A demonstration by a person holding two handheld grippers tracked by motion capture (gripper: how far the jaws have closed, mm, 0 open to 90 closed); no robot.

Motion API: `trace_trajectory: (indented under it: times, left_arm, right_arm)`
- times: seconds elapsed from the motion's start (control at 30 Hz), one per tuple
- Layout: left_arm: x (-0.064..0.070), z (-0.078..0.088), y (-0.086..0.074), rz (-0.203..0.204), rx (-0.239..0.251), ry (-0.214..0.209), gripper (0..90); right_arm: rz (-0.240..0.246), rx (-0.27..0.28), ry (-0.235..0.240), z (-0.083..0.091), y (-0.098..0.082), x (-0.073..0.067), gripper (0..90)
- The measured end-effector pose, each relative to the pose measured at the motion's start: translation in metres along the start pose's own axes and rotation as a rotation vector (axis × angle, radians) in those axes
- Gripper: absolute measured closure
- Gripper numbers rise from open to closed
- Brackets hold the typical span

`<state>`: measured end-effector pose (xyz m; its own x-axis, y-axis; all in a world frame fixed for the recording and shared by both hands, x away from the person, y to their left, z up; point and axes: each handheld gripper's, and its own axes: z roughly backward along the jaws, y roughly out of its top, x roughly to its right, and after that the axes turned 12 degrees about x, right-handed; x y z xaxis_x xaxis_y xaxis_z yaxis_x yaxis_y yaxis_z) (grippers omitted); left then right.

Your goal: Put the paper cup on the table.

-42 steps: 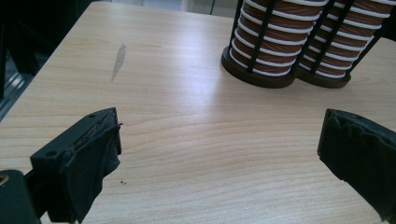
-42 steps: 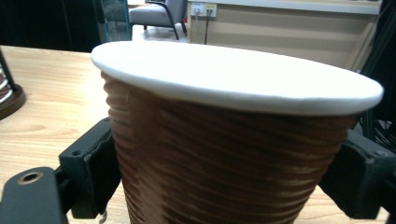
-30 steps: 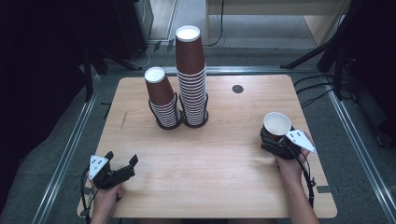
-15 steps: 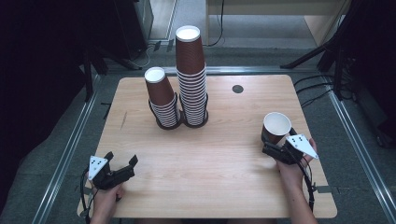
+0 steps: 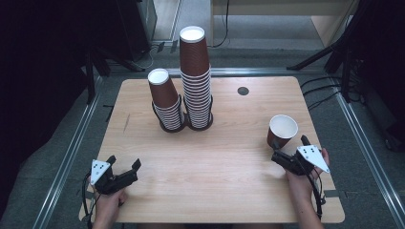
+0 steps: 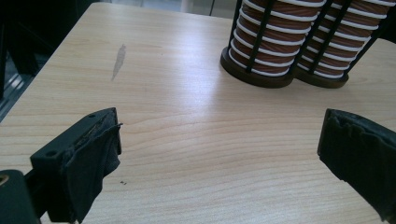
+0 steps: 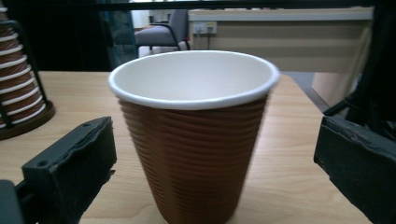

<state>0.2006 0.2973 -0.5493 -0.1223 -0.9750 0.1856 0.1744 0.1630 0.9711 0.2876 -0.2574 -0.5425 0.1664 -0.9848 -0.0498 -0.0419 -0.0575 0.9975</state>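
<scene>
Brown ribbed paper cup w/ white rim (image 5: 282, 131) stands upright, mouth up, at table's right side, directly ahead of right gripper (image 5: 282, 158), jaws spread, cup framed between but not touched. Left gripper (image 5: 125, 174) spread wide, well apart.

A light wooden table (image 5: 205, 191) with rounded corners is set on a grey floor (image 5: 363, 143). A small dark round disc (image 5: 243, 90) is let into its top near the far edge. Metal rails (image 5: 67, 157) are laid along the floor on both sides. Deep shadow is seen to the left and right. A pale wooden counter (image 7: 280, 37) and a grey office chair (image 7: 161, 35) are seen beyond the table. Black cables (image 5: 322, 93) are trailed across the floor.
</scene>
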Motion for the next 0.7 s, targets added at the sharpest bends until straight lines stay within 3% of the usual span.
trace_trajectory:
  times: [0.07,0.13,0.7]
  left_arm:
    - [0.000,0.000,0.000,0.001,-0.001,0.000,0.0]
    - [0.000,-0.001,0.000,0.003,-0.002,0.000,0.0]
    - [0.001,-0.002,0.000,-0.005,-0.006,0.001,0.0]
  right_arm:
    - [0.005,0.001,-0.014,0.005,0.001,0.001,0.0]
    - [0.030,-0.012,0.000,0.010,0.002,0.001,0.0]
    - [0.057,-0.020,-0.031,0.041,0.007,0.013,0.0]
